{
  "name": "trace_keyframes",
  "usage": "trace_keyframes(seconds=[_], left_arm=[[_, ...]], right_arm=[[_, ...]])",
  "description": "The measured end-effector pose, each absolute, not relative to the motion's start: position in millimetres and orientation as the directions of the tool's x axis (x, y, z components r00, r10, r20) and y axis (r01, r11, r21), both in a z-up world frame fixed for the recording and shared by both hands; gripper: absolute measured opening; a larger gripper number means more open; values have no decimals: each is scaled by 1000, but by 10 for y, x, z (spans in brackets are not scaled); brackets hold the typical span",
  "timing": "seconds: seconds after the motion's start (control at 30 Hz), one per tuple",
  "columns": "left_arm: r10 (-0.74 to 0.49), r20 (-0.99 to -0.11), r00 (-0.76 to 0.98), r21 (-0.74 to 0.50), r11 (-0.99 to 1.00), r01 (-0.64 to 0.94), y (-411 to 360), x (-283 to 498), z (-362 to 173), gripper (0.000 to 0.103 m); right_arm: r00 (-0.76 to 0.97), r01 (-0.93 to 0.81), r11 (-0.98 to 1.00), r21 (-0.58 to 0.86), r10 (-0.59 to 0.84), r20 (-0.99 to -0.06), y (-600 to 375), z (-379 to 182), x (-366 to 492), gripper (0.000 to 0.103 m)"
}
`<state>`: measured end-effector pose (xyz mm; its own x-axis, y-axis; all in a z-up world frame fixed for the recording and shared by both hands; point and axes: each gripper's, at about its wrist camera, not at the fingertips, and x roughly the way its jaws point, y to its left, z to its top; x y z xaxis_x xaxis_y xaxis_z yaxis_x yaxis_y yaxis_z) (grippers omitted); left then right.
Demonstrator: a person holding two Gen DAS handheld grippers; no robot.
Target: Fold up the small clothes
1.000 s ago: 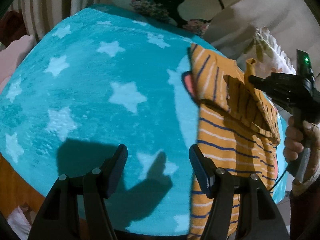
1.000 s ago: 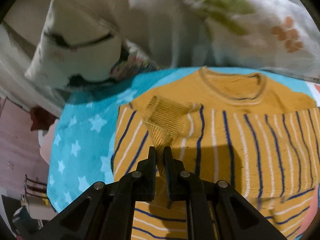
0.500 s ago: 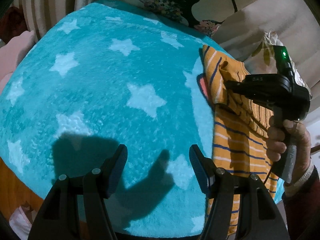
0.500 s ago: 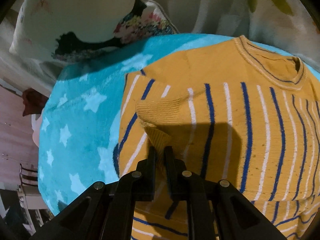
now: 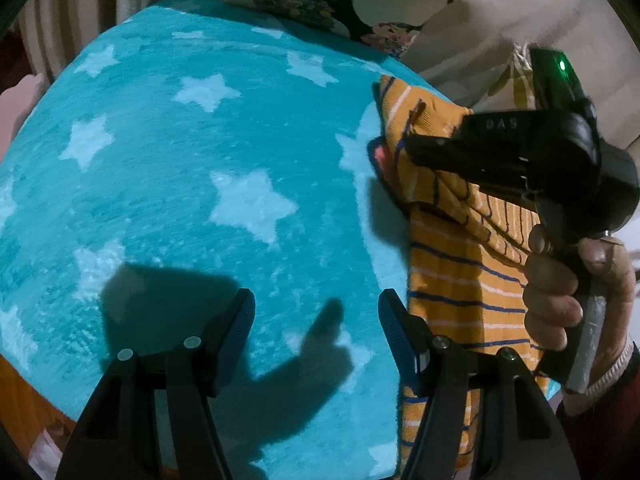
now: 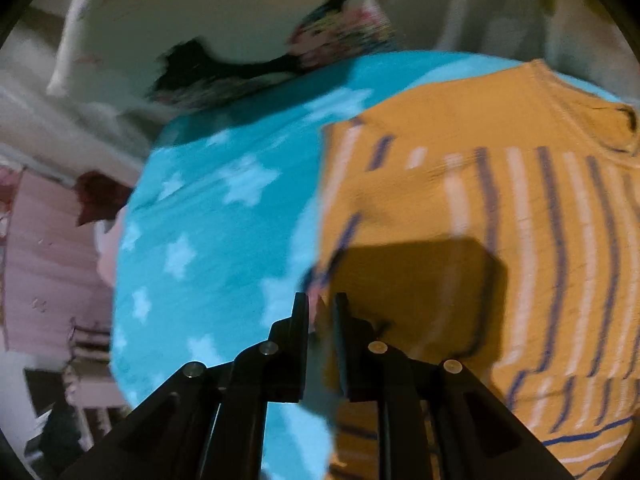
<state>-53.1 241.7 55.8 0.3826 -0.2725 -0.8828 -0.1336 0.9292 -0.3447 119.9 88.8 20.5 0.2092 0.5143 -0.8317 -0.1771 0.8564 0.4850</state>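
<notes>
A teal star-print blanket [image 5: 192, 184] fills the left wrist view, the orange striped sweater [image 5: 452, 280] lying along its 3 o'clock edge. At 2 o'clock the right gripper [image 6: 321, 304], jaws nearly closed with a narrow gap and nothing seen between them, hovers over the sweater's folded sleeve. At 6 o'clock, the left gripper [image 5: 316, 300] stands spread wide, empty.

A mustard-yellow knit sweater [image 6: 460, 216] with blue and white stripes lies spread flat on a turquoise star blanket [image 5: 192, 184]. Its round ribbed collar points away. One side is folded inward over the body, forming a straight edge.
</notes>
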Motion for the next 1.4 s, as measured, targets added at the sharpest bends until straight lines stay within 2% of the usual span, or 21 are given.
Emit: trace_keyframes(seconds=[0.13, 0.27, 0.43, 0.67, 0.77, 0.97, 1.23, 1.4], left_arm=[[-284, -880, 381, -347, 932, -108, 2368, -529, 566, 63], [-308, -878, 367, -362, 928, -86, 2295, -501, 515, 63], [-358, -876, 324, -394, 918, -49, 2124, -482, 390, 63], [-387, -871, 304, -412, 911, -23, 1816, -506, 385, 63], [-372, -877, 304, -400, 916, -31, 1694, -507, 395, 63], [-307, -903, 300, -340, 938, -65, 1419, -622, 364, 63], [-230, -925, 303, -267, 960, -88, 1041, -873, 381, 63], [-182, -934, 309, -221, 970, -97, 849, -1043, 375, 65]], right_arm=[[218, -195, 856, 479, 514, -829, 884, 250, 1090, 16], [264, -129, 876, 464, 482, -836, 439, 273, 888, 16], [339, 24, 921, 388, 358, -870, -429, 280, 443, 23], [380, 283, 922, 266, 147, -913, -1642, 211, -250, 23], [383, 329, 904, 274, 137, -914, -1966, 154, -391, 23], [395, 300, 899, 319, 187, -899, -2304, 76, -531, 23], [361, 206, 912, 353, 265, -894, -2351, -95, -654, 32], [366, 154, 924, 350, 276, -889, -2338, -116, -764, 34]])
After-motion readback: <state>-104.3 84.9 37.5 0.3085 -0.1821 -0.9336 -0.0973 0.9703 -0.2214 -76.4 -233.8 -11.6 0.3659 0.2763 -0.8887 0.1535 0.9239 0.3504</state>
